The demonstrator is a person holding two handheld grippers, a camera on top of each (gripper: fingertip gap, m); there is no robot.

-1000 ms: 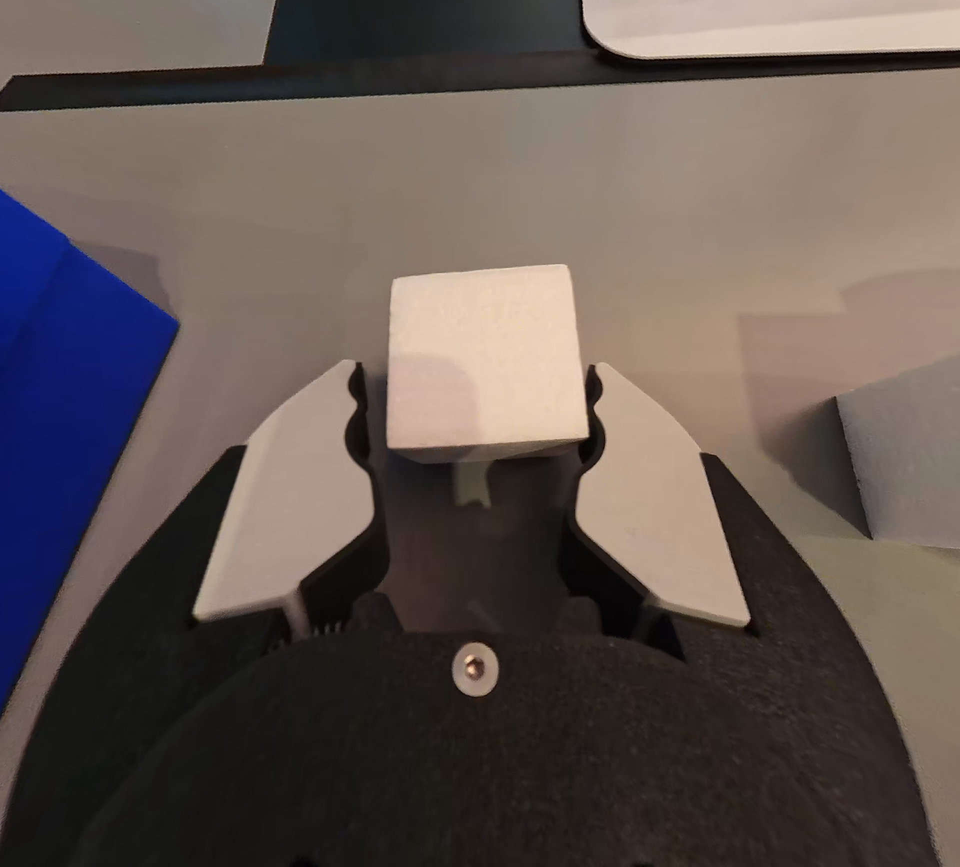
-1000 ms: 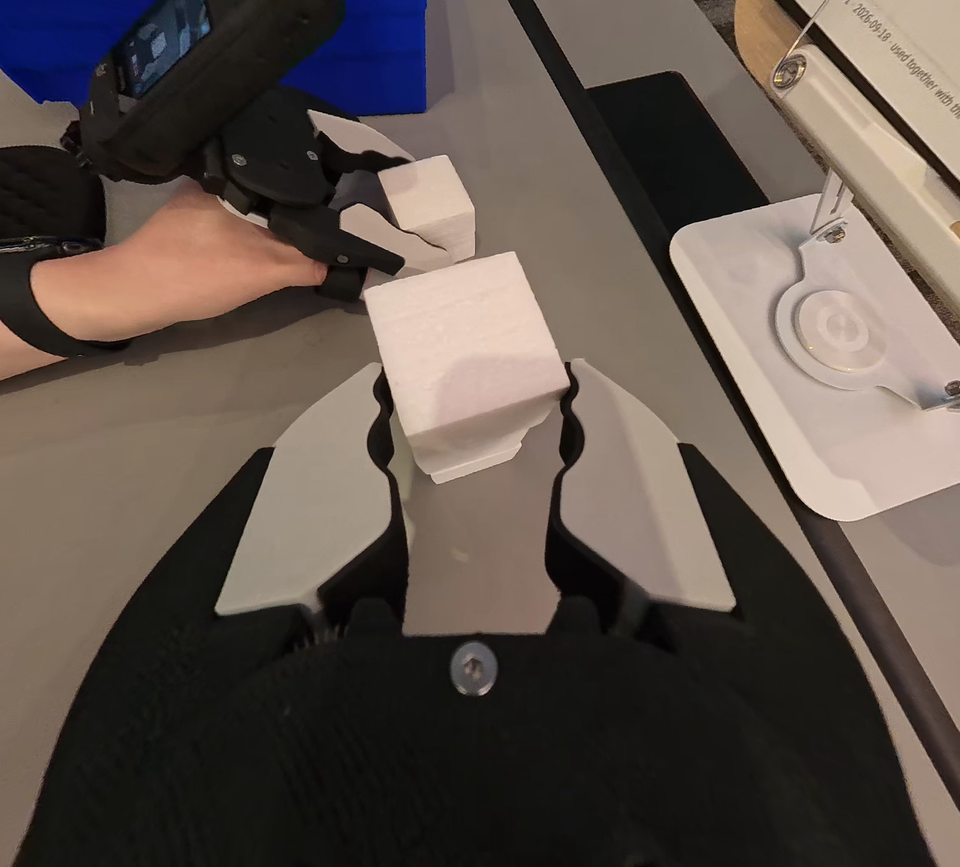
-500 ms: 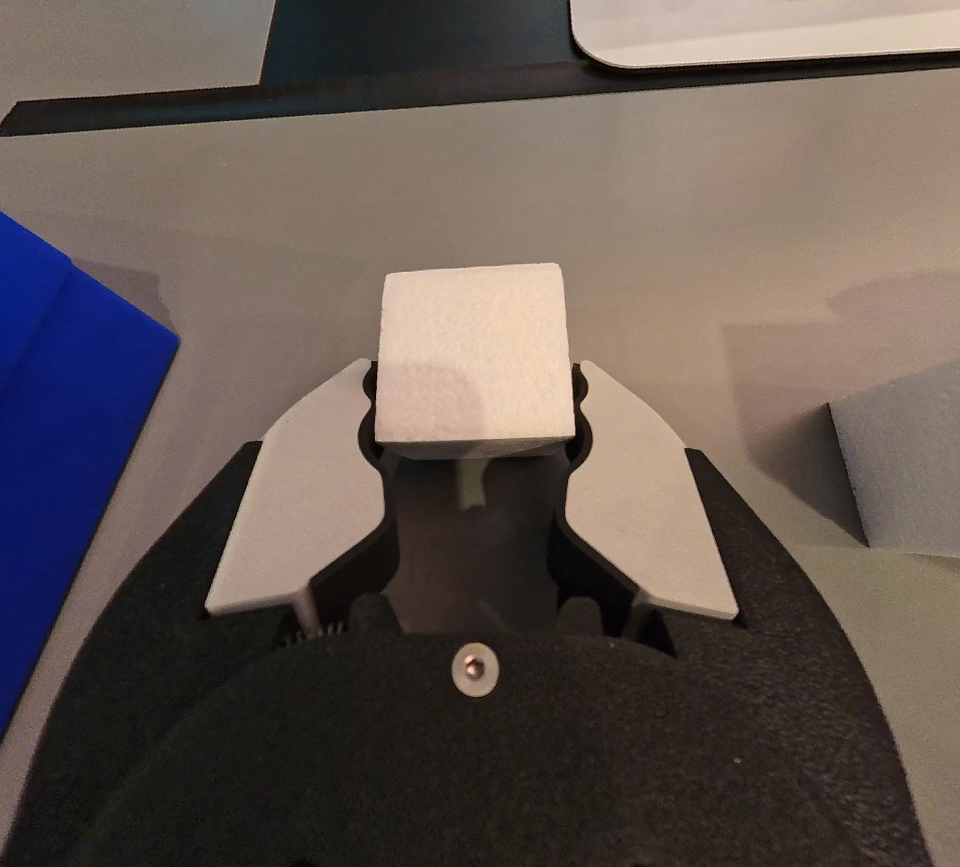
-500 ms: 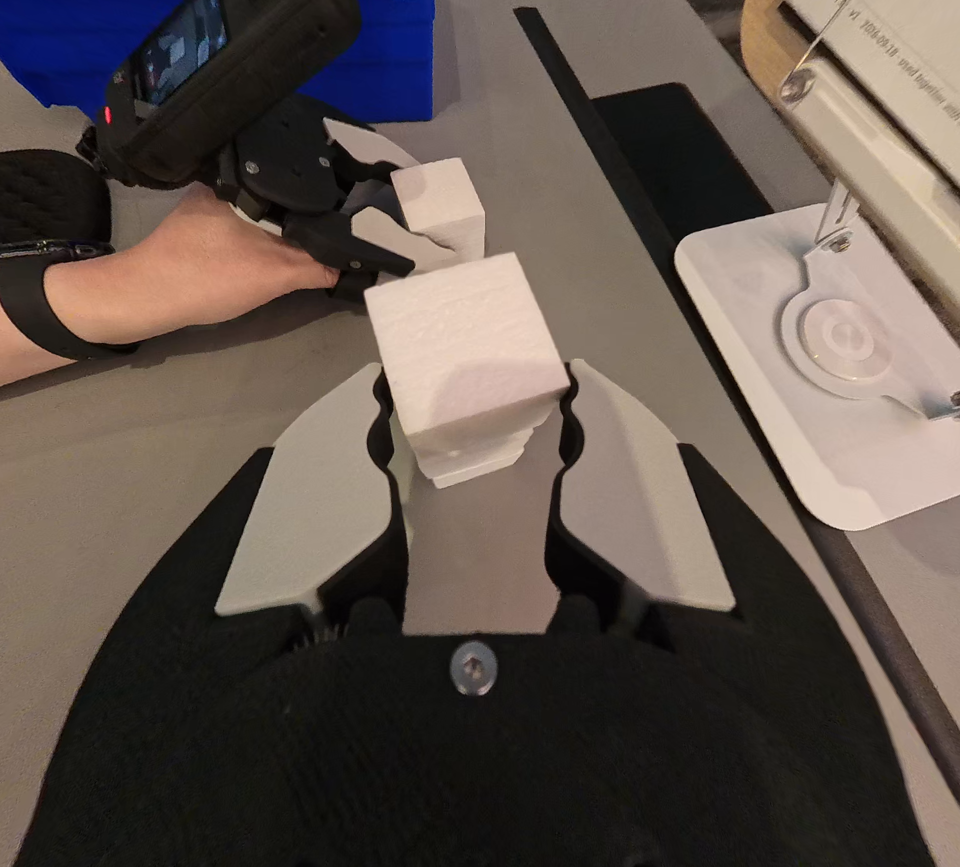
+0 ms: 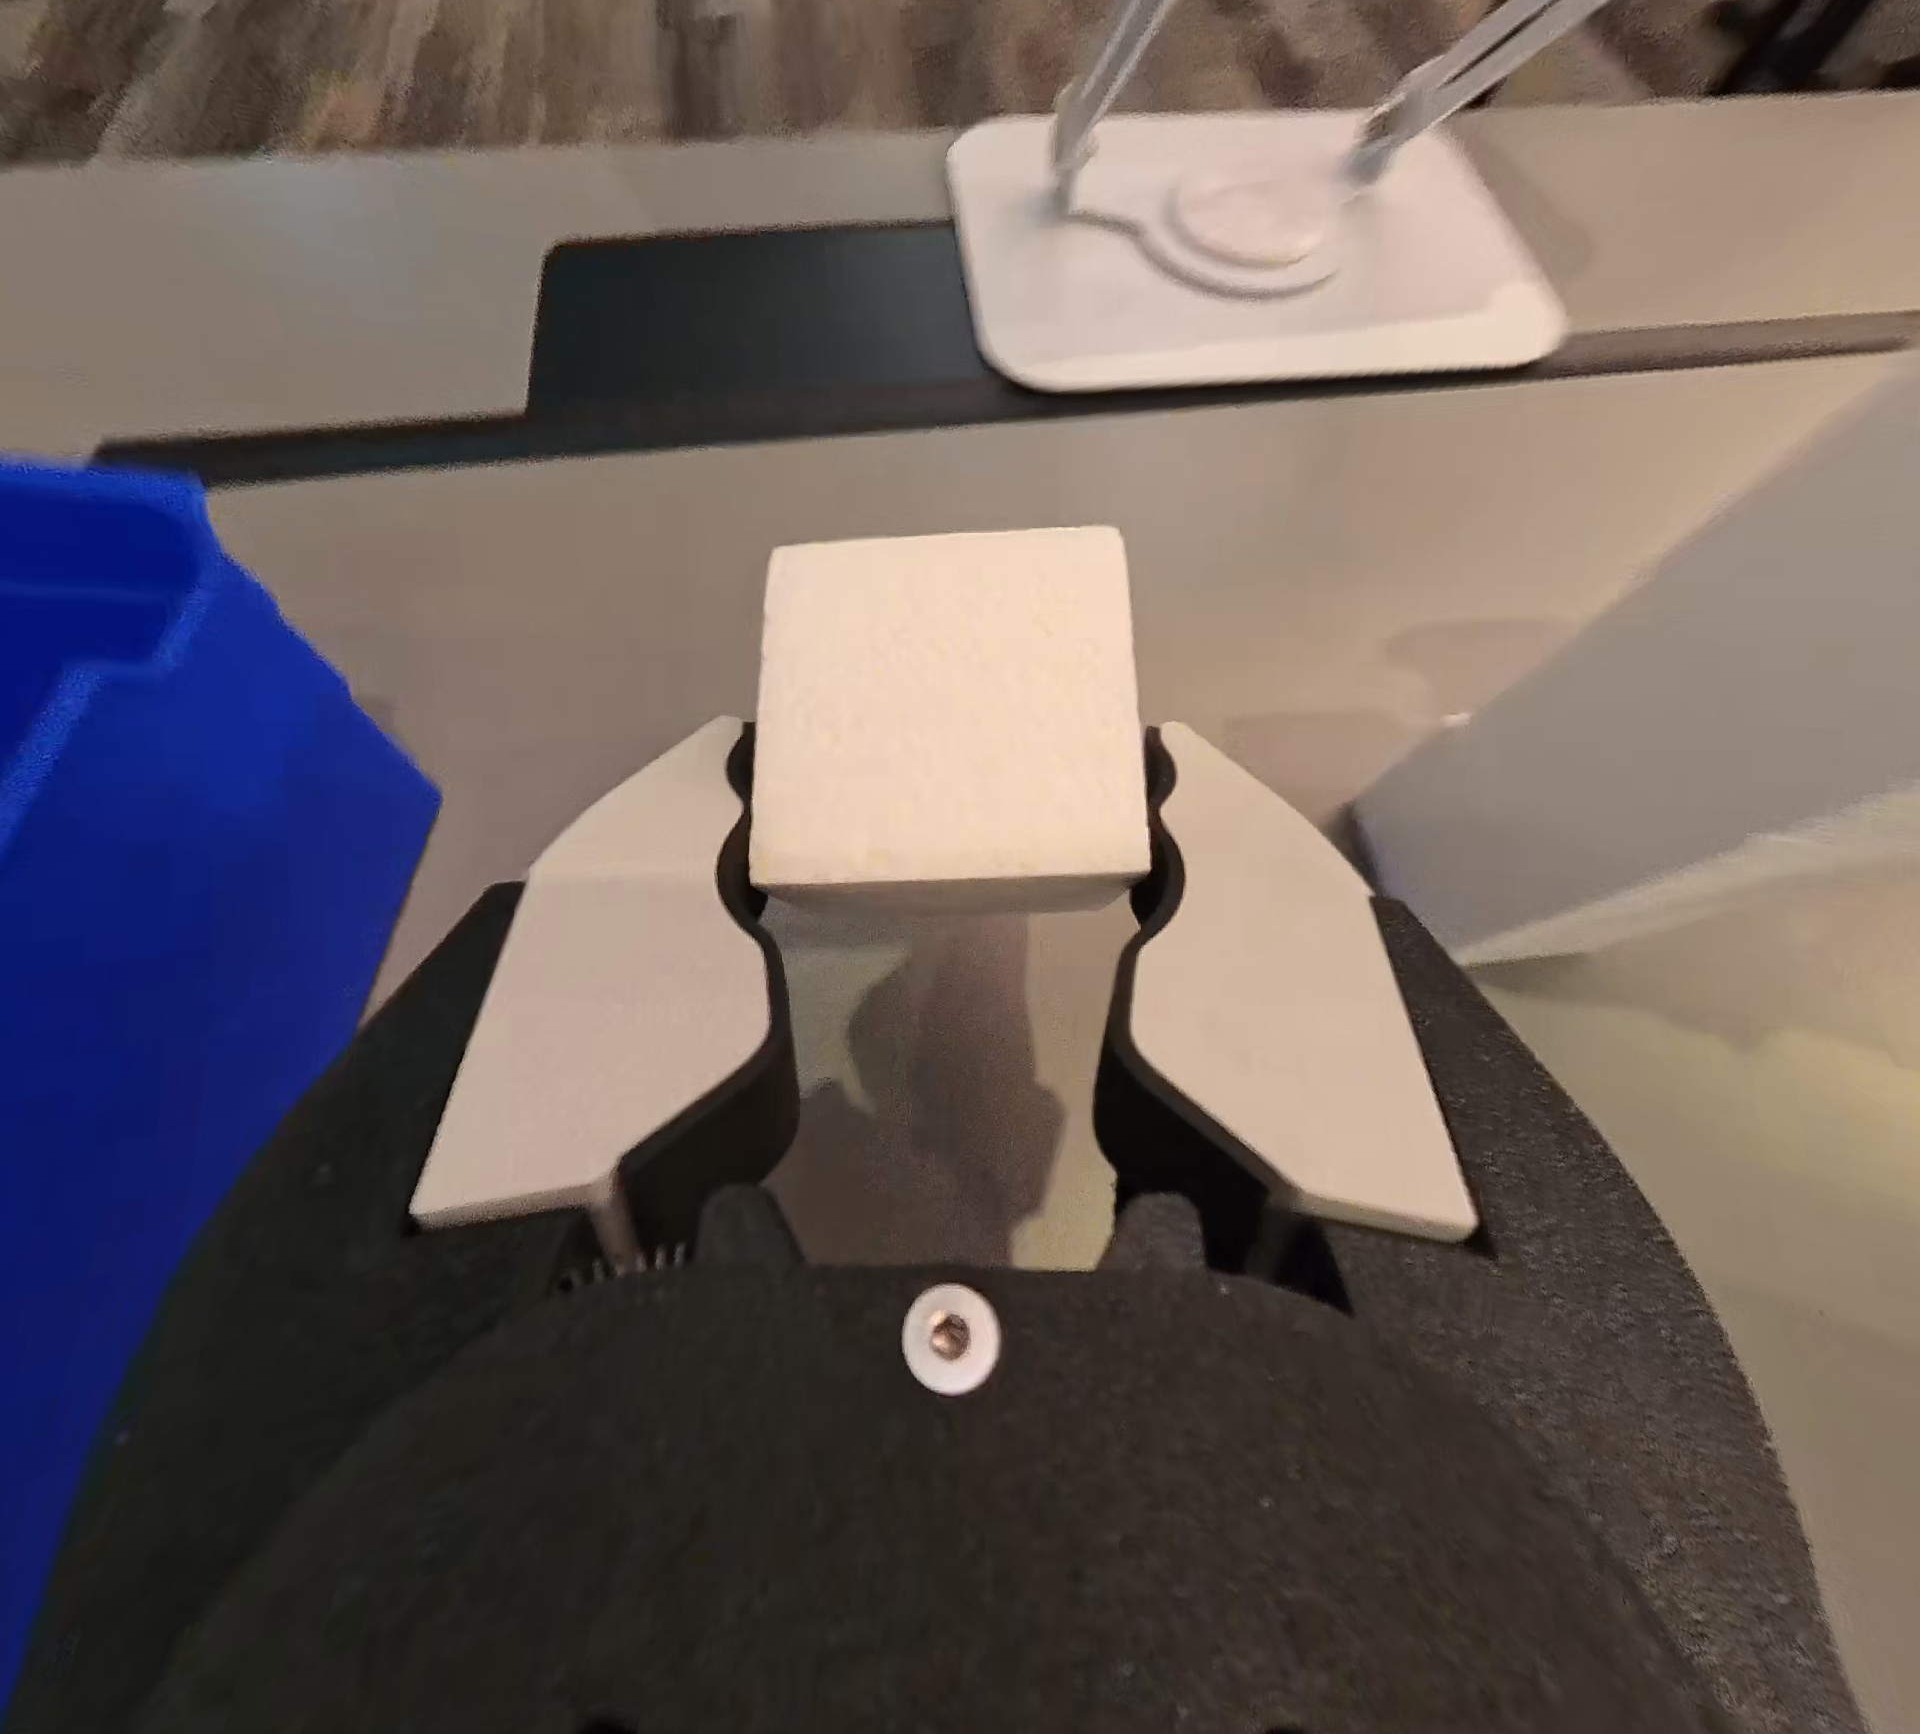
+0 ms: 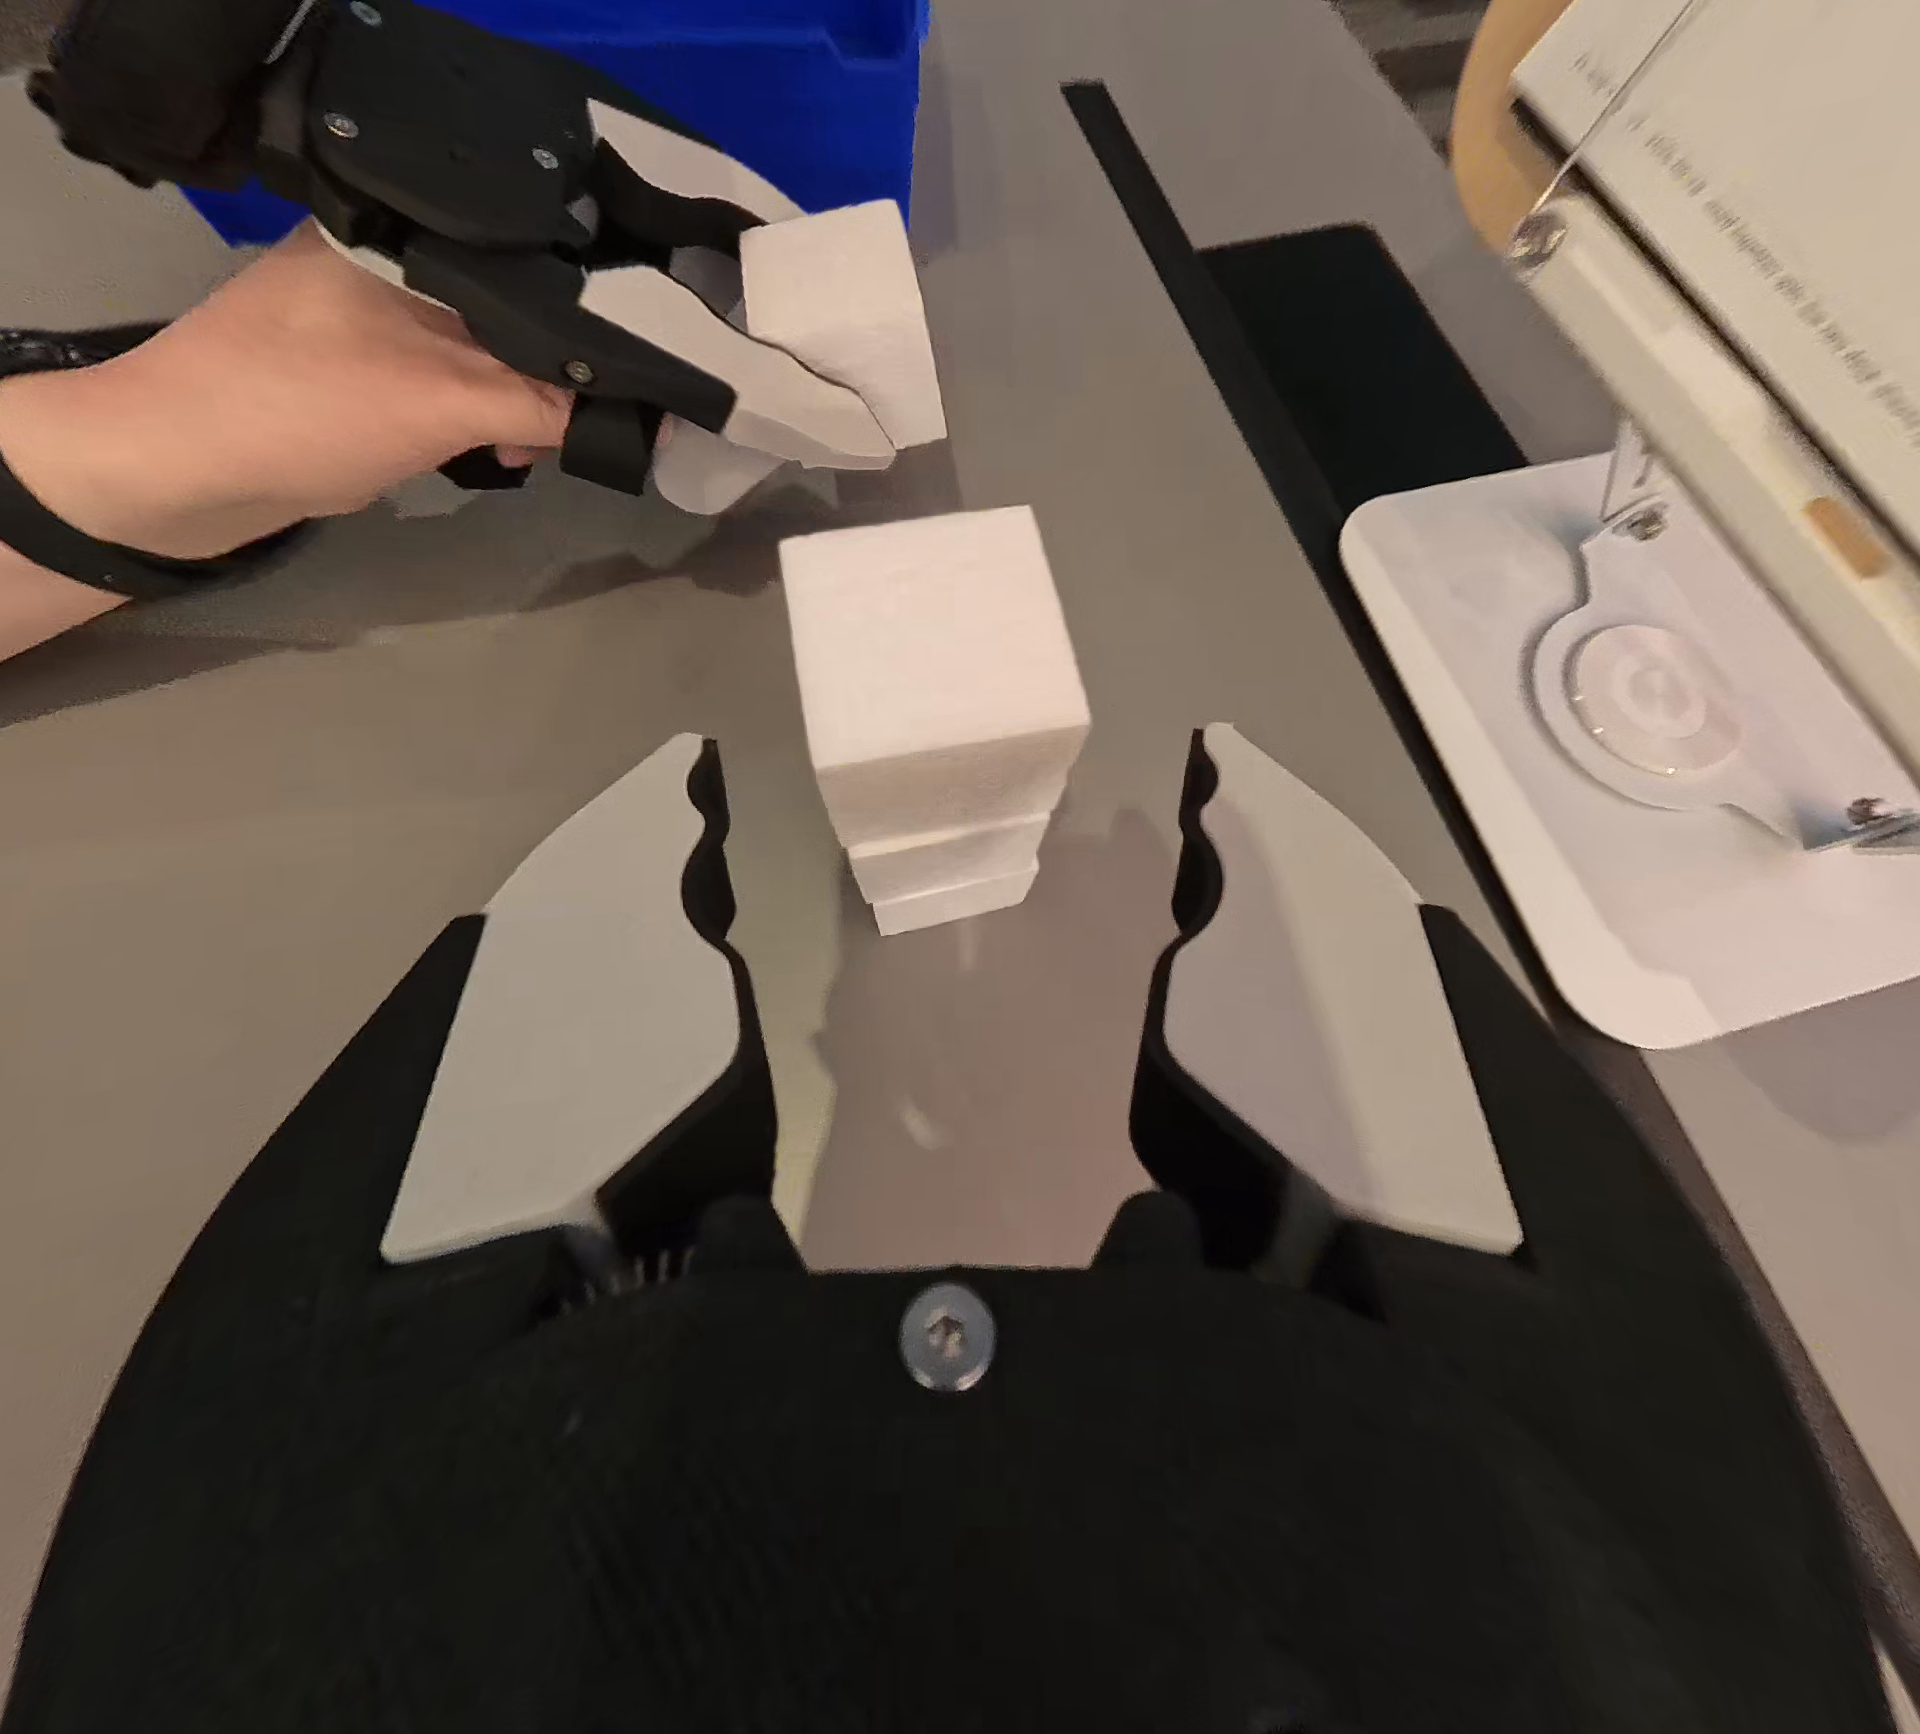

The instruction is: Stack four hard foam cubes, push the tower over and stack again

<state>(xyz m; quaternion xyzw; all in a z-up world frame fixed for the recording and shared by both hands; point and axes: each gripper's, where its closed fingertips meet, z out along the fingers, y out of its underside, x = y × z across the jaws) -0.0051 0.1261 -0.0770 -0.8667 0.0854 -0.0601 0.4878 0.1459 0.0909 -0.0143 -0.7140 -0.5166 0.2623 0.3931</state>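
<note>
- Cubes number four in the right wrist view: three make a stack (image 6: pixel 935 728) on the table (image 6: pixel 312 853), and one cube (image 6: pixel 842 313) is clamped in the left gripper (image 6: pixel 821 396), lifted off the table, behind and left of the stack.
- Left wrist view shows only that held cube (image 5: pixel 945 718), both fingers (image 5: pixel 623 957) pressed against its sides; its flat top faces the camera. The pale block at that view's right edge (image 5: pixel 1662 728) is too blurred to name.
- Right gripper (image 6: pixel 951 791) is spread wide and holds nothing; its fingers (image 6: pixel 582 1009) flank the stack's lower part without touching it.
- Stack stands upright, long axis vertical. The lower two cubes are set slightly toward the camera, so their edges show as steps under the top one.
- Only the right wrist view shows the hand (image 6: pixel 291 406) on the left gripper, and a wrist strap.
- One blue bin (image 6: pixel 665 1) sits beyond the left gripper; the left wrist view catches its corner (image 5: pixel 156 853) at the left.
- One white base (image 6: pixel 1621 749) with a round disc lies to the right, across a black strip (image 6: pixel 1195 313); both views show it (image 5: pixel 1247 271).
</note>
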